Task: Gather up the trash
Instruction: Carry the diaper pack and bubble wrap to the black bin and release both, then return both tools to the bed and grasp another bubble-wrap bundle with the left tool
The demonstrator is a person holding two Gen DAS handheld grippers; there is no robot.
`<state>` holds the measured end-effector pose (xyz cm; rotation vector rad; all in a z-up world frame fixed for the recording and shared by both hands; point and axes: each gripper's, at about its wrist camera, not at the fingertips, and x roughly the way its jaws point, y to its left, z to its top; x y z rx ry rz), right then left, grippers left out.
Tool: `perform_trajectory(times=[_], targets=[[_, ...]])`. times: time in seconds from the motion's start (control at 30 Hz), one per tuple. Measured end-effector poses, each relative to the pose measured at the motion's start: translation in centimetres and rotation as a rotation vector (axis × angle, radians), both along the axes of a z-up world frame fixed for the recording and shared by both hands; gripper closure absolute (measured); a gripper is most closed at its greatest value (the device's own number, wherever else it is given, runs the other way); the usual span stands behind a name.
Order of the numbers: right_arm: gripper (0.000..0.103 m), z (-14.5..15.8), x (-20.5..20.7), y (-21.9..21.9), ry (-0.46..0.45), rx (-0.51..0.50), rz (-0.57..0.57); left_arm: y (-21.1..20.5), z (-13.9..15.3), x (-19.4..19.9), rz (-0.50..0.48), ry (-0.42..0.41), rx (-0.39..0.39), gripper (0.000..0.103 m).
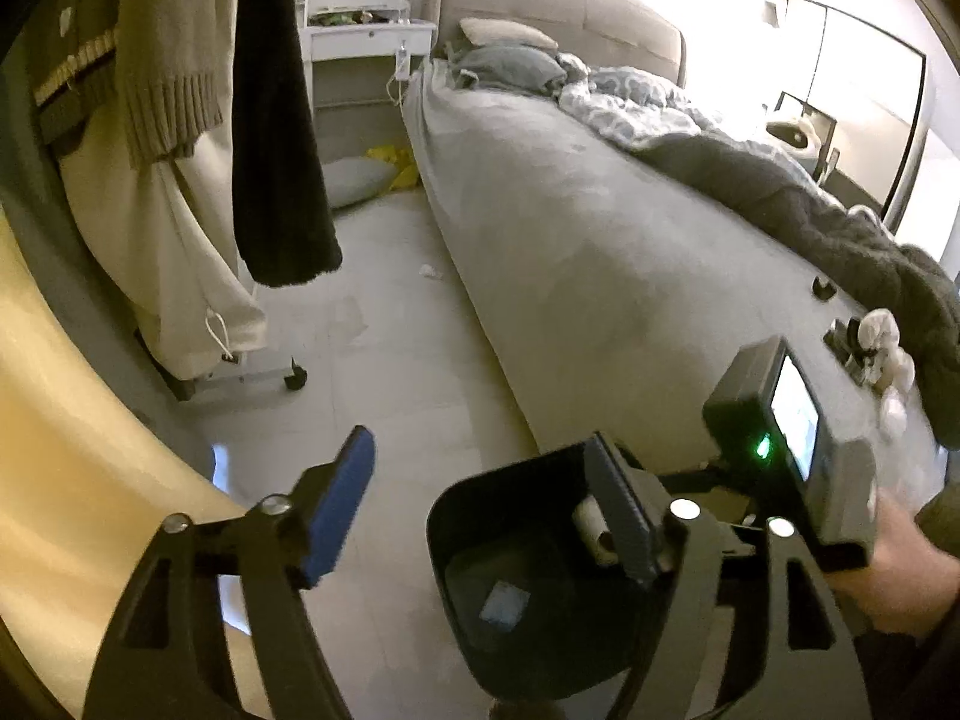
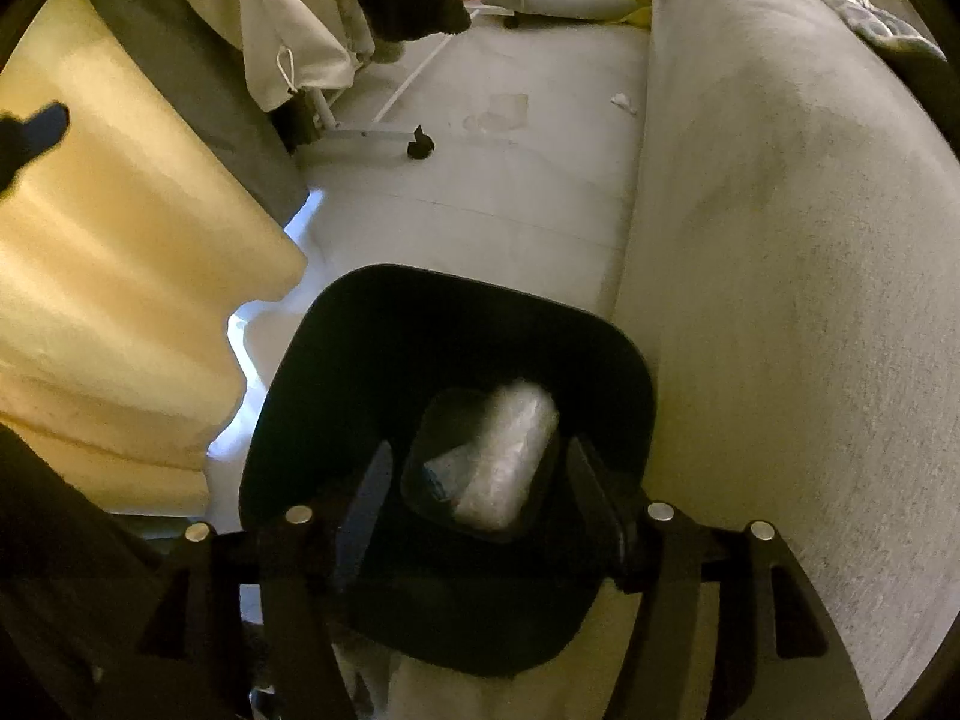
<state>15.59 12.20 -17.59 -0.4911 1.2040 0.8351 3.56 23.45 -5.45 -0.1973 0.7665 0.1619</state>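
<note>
A black bin [image 2: 336,360] stands on the floor between the bed and a yellow curtain. At its bottom lies a clear plastic-wrapped packet [image 2: 507,456]. My right gripper [image 2: 480,498] points down into the bin, open, with nothing between its pads. My left gripper [image 1: 480,507] hangs open over the bin's [image 1: 474,516] rim, its blue pad [image 1: 339,504] outside the bin and the other finger above the opening. A crumpled white scrap [image 1: 429,270] lies on the floor by the bed. White tissue wads [image 1: 882,330] sit on the bed.
The grey bed [image 1: 600,252] fills the right side, with a dark blanket [image 1: 840,240] on it. A clothes rack on wheels [image 1: 294,381] with hanging garments stands to the left. A grey cushion [image 1: 354,180] and yellow bag lie farther back. A person's hand [image 1: 900,570] holds the right gripper.
</note>
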Motion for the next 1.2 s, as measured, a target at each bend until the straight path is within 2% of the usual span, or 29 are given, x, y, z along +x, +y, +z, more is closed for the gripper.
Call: perform_trajectory(times=[0.1, 0.17, 0.23, 0.4, 0.53, 0.7, 0.83, 1.07, 1.2], targets=[[0.041, -0.2, -0.1, -0.4, 0.006, 0.015, 0.001, 0.1, 0.6, 0.2, 0.017, -0.023, -0.016, 0.026], [0.041, 0.3, -0.2, -0.6, 0.001, 0.036, 0.006, -0.3, 1.1, 0.4, 0.021, -0.035, 0.0, 0.023], [0.04, 1.1, -0.4, -1.0, -0.009, 0.055, 0.011, -0.8, 1.5, 0.5, 0.031, -0.053, 0.011, 0.015], [0.034, 4.4, -1.0, -2.6, -0.055, 0.114, 0.007, -2.6, 3.9, 0.9, 0.012, -0.144, -0.003, 0.01], [0.032, 7.2, -1.1, -4.9, -0.105, 0.169, -0.013, -4.4, 5.3, 1.1, -0.007, -0.178, 0.034, 0.008], [0.026, 9.6, -0.6, -8.5, -0.166, 0.225, -0.049, -6.2, 6.1, 2.2, -0.044, -0.183, 0.038, 0.007], [0.025, 10.8, -0.2, -11.4, -0.204, 0.25, -0.085, -8.3, 6.6, 3.2, -0.093, -0.197, 0.04, 0.006], [0.022, 13.6, -0.1, -16.0, -0.279, 0.283, -0.13, -12.2, 6.3, 5.2, -0.191, -0.195, -0.004, 0.006], [0.022, 14.5, 0.4, -18.7, -0.326, 0.285, -0.161, -14.8, 6.1, 6.1, -0.235, -0.192, 0.008, 0.005]])
